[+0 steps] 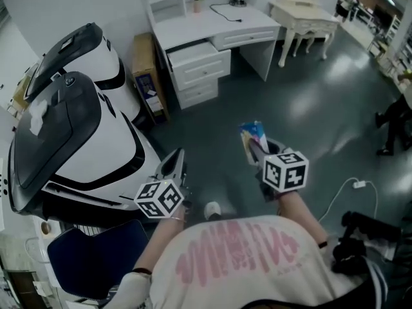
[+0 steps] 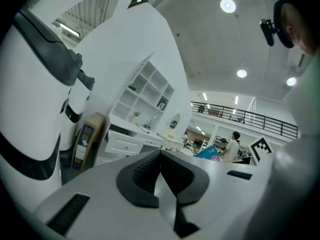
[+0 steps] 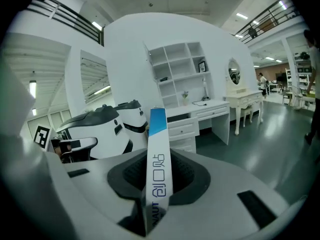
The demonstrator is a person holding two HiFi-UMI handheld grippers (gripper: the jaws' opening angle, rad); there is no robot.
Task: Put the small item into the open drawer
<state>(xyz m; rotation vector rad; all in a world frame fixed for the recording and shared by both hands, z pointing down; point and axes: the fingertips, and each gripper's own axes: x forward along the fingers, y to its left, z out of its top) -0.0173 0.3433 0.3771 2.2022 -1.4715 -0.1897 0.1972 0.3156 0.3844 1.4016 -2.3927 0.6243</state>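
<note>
A person stands on a dark floor, seen from above, a handheld claw in each hand. The right gripper, at about 5 o'clock from the centre of the head view, has its jaws drawn in to a narrow gap and clamped on a slim blue-and-white packet. The packet stands on edge between the pads, its blue end pointing forward. The left gripper, at about 7 o'clock, has its jaws pressed together with nothing between them. Straight ahead, at 12 o'clock and well apart from both claws, is a white desk against the wall. Its upper drawer is pulled out. Large white-and-black machines fill the 9 o'clock side. The step in hand looks like the carry: the small item is gripped and off any surface, but far from the drawer. The next move probably calls for walking toward 12 o'clock across the bare floor and keeping the packet pinched. The right claw would then go over the drawer's open top and lower before the jaws part.
</note>
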